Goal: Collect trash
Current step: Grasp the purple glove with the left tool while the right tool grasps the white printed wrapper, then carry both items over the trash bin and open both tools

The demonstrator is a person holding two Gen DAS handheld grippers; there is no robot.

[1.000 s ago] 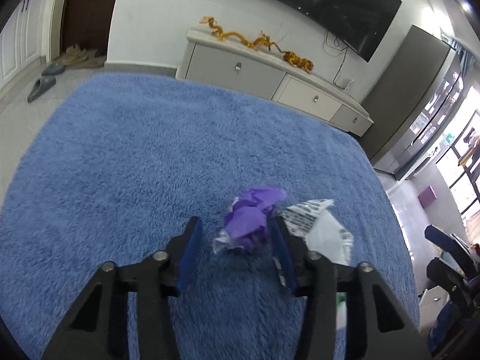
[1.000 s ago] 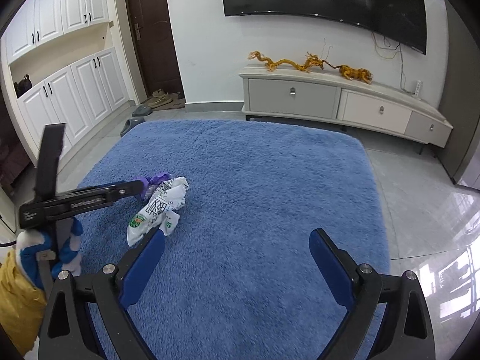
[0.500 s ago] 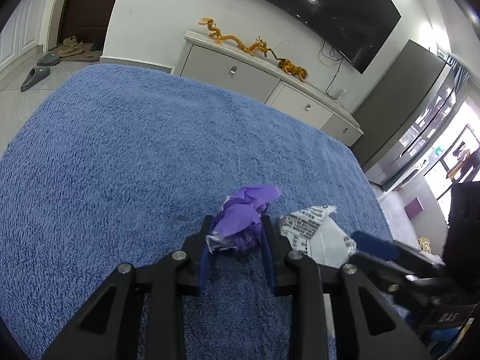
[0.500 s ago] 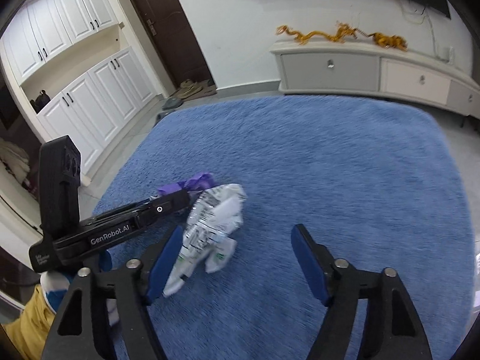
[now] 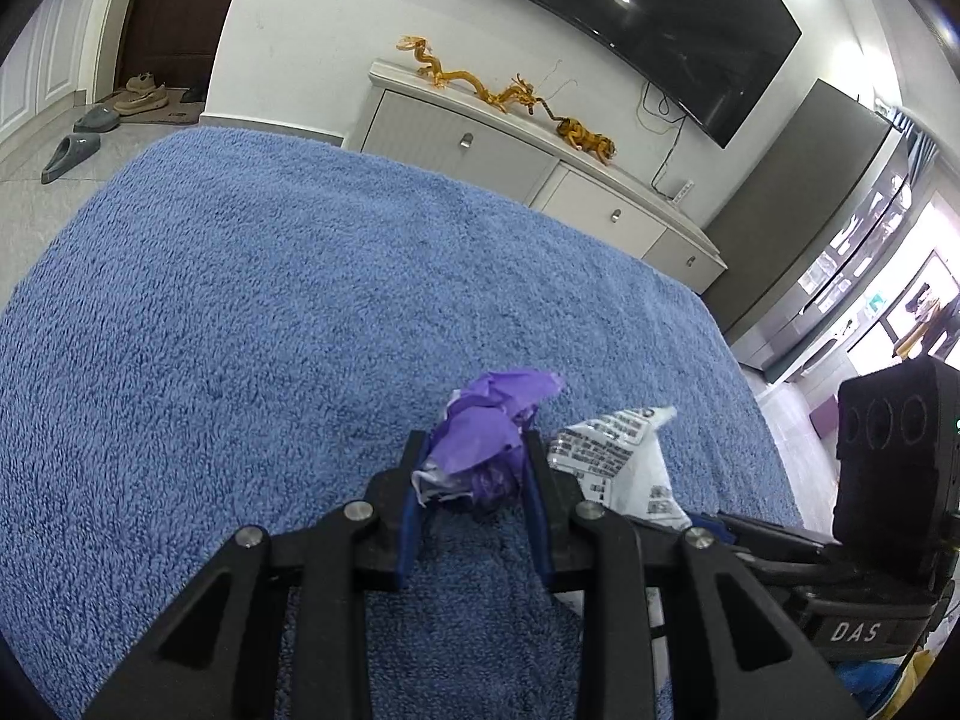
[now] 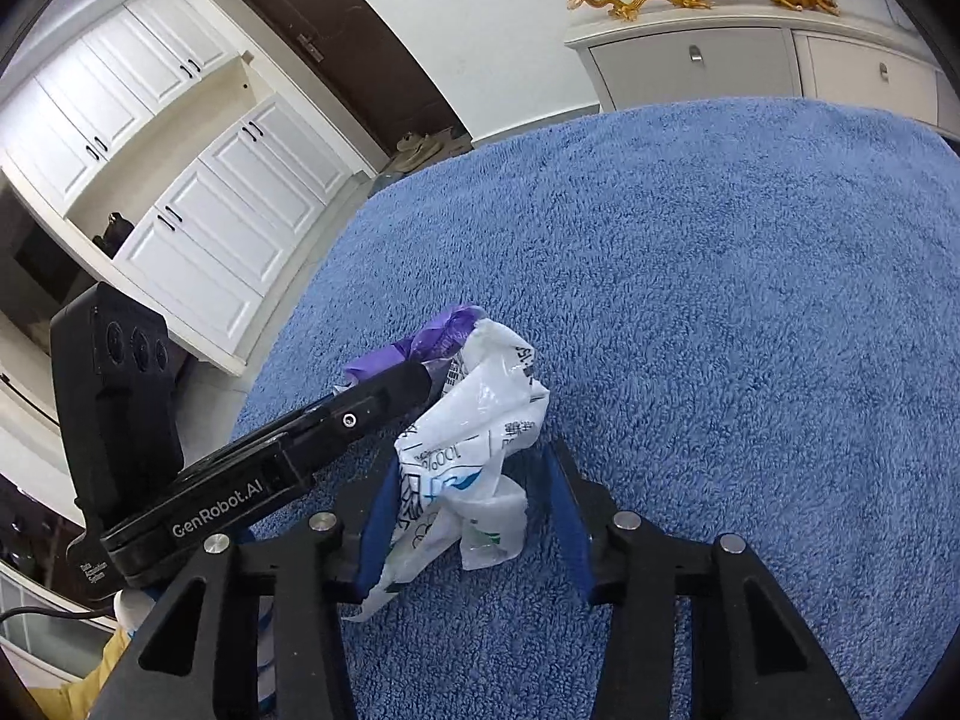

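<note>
A crumpled purple wrapper [image 5: 480, 438] lies on the blue rug [image 5: 270, 312]. My left gripper [image 5: 474, 468] is shut on it, both pads pressed against its sides. A crumpled white printed plastic bag [image 6: 474, 450] lies right beside it; it also shows in the left wrist view [image 5: 618, 456]. My right gripper [image 6: 471, 504] straddles the white bag with its jaws partly closed; the left pad touches the bag, the right pad stands a little off it. The left gripper shows in the right wrist view [image 6: 414, 381], with the purple wrapper [image 6: 444, 330] peeking beyond it.
A white TV cabinet [image 5: 540, 180] with golden dragon figures [image 5: 510, 96] stands beyond the rug, under a wall TV [image 5: 630, 18]. White cupboards [image 6: 198, 192] and a dark door [image 6: 360, 54] are to the left. Slippers [image 5: 72, 147] lie on the tile floor.
My left gripper closed on the purple wrapper. My right gripper moved in over the white bag and narrowed its jaws around it.
</note>
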